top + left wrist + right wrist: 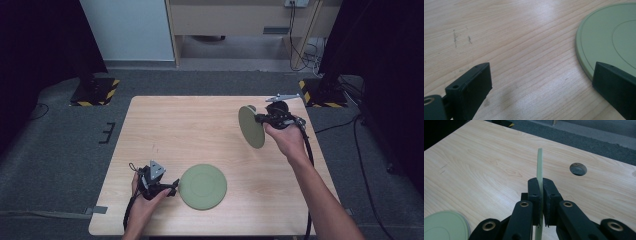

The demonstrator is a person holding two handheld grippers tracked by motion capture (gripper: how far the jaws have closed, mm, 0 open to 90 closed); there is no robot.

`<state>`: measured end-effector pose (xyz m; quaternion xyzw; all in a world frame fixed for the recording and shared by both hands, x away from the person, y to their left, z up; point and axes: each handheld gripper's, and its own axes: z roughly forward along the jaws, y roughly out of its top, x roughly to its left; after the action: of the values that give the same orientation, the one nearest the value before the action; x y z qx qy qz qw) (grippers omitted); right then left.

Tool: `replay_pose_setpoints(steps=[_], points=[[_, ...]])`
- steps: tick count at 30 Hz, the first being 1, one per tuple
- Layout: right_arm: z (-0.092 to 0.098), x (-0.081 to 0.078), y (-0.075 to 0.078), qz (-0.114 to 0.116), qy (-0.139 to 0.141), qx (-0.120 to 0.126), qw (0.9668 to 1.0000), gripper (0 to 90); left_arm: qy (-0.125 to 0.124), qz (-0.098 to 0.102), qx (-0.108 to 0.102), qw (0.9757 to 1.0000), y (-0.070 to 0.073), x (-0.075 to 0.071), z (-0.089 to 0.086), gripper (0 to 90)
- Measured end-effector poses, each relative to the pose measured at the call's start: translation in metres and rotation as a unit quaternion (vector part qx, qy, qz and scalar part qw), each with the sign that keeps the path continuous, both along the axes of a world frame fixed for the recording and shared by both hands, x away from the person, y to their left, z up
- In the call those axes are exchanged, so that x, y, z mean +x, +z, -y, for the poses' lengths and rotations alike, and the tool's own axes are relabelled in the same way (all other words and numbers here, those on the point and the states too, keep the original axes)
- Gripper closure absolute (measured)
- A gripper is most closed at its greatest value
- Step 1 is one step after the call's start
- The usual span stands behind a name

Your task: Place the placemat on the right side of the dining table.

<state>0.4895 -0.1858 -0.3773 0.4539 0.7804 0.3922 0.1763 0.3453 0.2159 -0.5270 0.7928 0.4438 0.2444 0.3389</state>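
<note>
Two green plates in play. One plate (202,186) lies flat on the worktop (190,130), near edge, slightly left of centre. In the right gripper view it appears at the bottom left, possibly with a second rim under it; cannot tell for certain.

The other, the held plate (251,126), is off the worktop, far right, turned on edge. The right gripper (261,119) has its fingers clenched on the rim: in the right gripper view the plate edge (540,165) runs straight up between the two pads, both pressing on it. Plate is upright, face toward the left of the scene.

The left gripper (172,187) rests at the near left, just beside the flat plate's left rim. Its fingers (471,85) are released and spread wide. In the left gripper view one finger sits over bare wood and the other overlaps the plate rim (584,57); nothing is clamped.

A round hole (578,168) in the worktop shows beyond the held plate.

Judgement on progress: work looks like gathering the plates into one stack at the near side. One plate is already set down; the held one is lifted and in transit, well apart from the flat one. Left to do: carry it toward the near left, tip it flat, lower it onto the resting plate, let go. Roughly midway.
</note>
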Motion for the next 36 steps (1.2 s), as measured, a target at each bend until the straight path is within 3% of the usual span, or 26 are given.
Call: replay_pose_setpoints(steps=[9, 26, 31, 36], points=[[-0.009, 0.013, 0.0, -0.002, -0.007, -0.007, 0.9999, 86.3, 0.002, 0.001, -0.001, 1.0, -0.001, 0.0, -0.006, 2.0], [-0.056, 0.027, -0.008, -0.002, 0.012, -0.009, 0.9999, 86.3, 0.005, 0.0, 0.003, 1.0, -0.002, 0.0, -0.008, 2.2], [-0.055, 0.027, -0.015, -0.01, 0.009, -0.008, 0.9999, 86.3, 0.006, -0.001, 0.004, 1.0, -0.002, 0.0, -0.01, 2.2], [-0.04, 0.026, -0.02, -0.015, -0.006, -0.001, 0.9999, 86.3, 0.009, 0.0, 0.004, 1.0, -0.002, 0.0, -0.01, 2.2]])
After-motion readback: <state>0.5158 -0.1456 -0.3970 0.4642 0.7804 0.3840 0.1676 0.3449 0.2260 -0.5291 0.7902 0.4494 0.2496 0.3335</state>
